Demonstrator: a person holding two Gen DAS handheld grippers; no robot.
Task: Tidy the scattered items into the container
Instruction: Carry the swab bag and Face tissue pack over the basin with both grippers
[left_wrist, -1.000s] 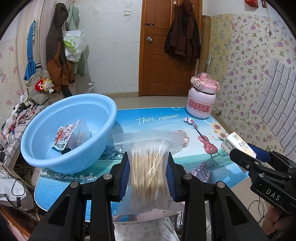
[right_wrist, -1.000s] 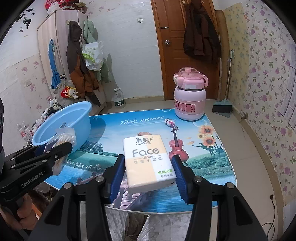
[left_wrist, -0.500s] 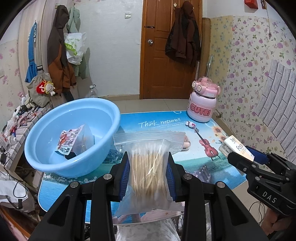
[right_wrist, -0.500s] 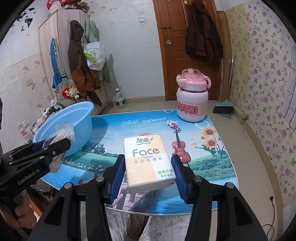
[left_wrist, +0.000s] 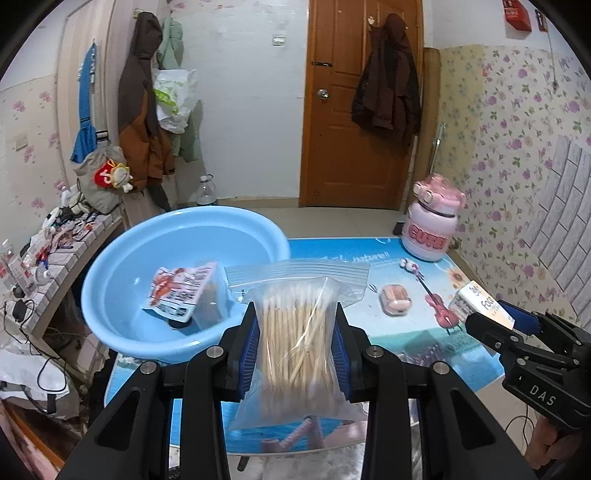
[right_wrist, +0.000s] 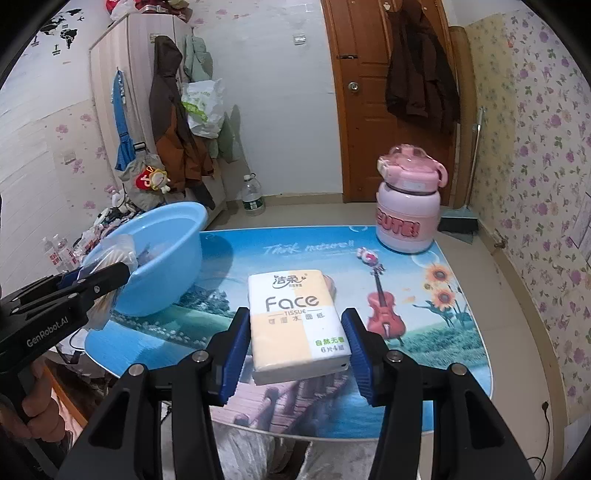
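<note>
My left gripper (left_wrist: 294, 314) is shut on a clear zip bag of cotton swabs (left_wrist: 299, 332), held above the table's near edge, just right of the blue basin (left_wrist: 110, 295). A red-and-white snack packet (left_wrist: 181, 291) lies inside the basin. A Face tissue pack (right_wrist: 295, 317) hangs over the table's front, with my right gripper (right_wrist: 295, 321) shut on it. In the right wrist view the left gripper (right_wrist: 110, 273) is at the basin's (right_wrist: 166, 266) near rim. In the left wrist view the right gripper (left_wrist: 491, 321) and tissue pack (left_wrist: 476, 301) sit at the right.
A small pink case (left_wrist: 395, 304) lies on the picture-printed table (right_wrist: 258, 243). A pink bottle (right_wrist: 408, 210) stands at the far right corner. A cluttered bench (left_wrist: 55, 243) runs along the left, and coats hang on the wall and door behind.
My left gripper has moved with the swab bag toward the basin and a little up, so the basin now looks closer. The right gripper and tissue pack have hardly moved.
</note>
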